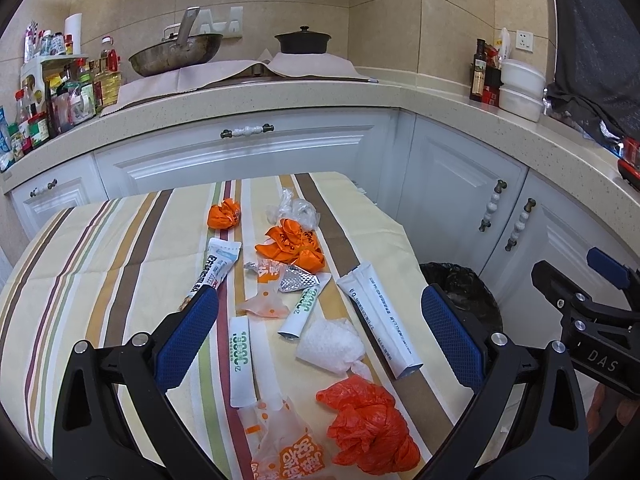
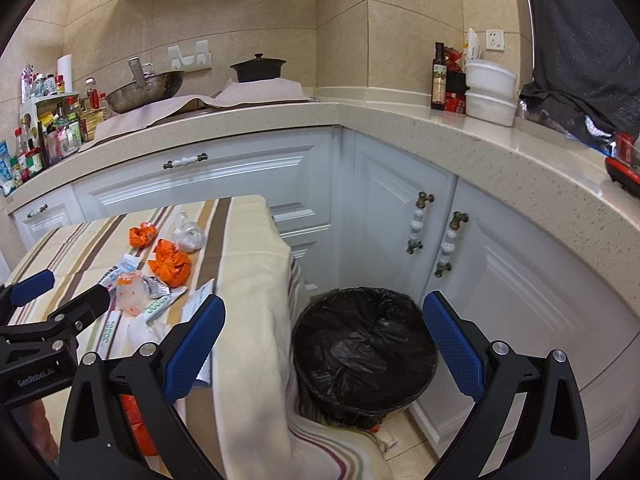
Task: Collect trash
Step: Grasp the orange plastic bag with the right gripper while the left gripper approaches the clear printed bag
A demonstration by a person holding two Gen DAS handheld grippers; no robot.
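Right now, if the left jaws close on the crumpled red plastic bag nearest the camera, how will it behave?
The red plastic bag is probably very light and floppy: it is thin, crinkled film. It would likely squash flat between the jaws rather than resist, and slide, not roll, on the striped tablecloth.

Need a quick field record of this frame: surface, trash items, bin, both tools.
surface: striped tablecloth over a table
trash on table: red plastic bag, white crumpled wrap, long white sachet, orange wrappers, clear bag, foil piece
bin: black-lined trash bin on the floor, right of the table
left tool: open, empty, above the trash
right tool: open, empty, above the bin
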